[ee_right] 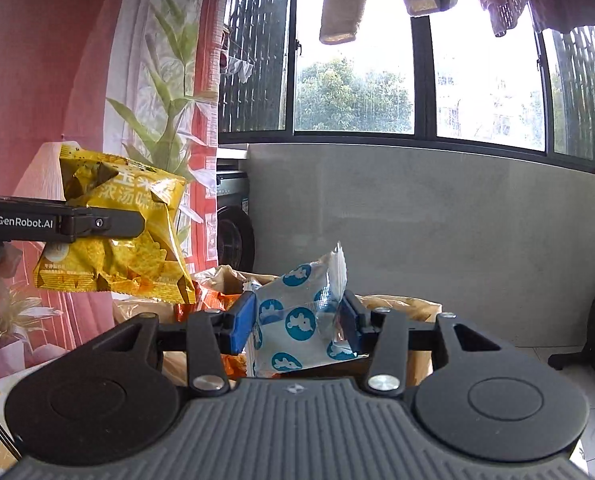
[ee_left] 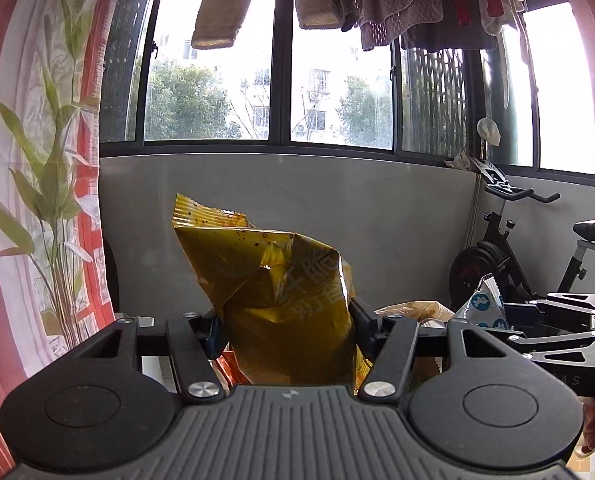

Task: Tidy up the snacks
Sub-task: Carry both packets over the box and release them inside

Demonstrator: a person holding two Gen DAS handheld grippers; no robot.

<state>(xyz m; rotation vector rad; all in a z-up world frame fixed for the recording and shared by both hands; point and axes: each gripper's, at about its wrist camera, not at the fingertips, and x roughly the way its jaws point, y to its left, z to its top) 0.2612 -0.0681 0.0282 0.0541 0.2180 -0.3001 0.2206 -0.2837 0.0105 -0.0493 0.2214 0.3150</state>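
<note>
My left gripper [ee_left: 285, 320] is shut on a yellow snack bag [ee_left: 273, 280] and holds it up in the air; the bag also shows in the right wrist view [ee_right: 117, 240], with the left gripper [ee_right: 129, 224] clamped across its middle. My right gripper [ee_right: 297, 320] is shut on a white packet with blue mouse prints [ee_right: 297, 320]; the packet also shows at the right of the left wrist view [ee_left: 483, 304], held by the right gripper [ee_left: 513, 320]. Both sit above an open brown paper bag [ee_right: 401, 304] holding orange packets [ee_right: 205, 300].
A grey low wall [ee_left: 297, 200] under the windows stands ahead. An exercise bike [ee_left: 517, 256] is at the right. A curtain and leafy plant [ee_left: 53, 160] are at the left, with a washing machine [ee_right: 233, 232] behind. Laundry hangs overhead.
</note>
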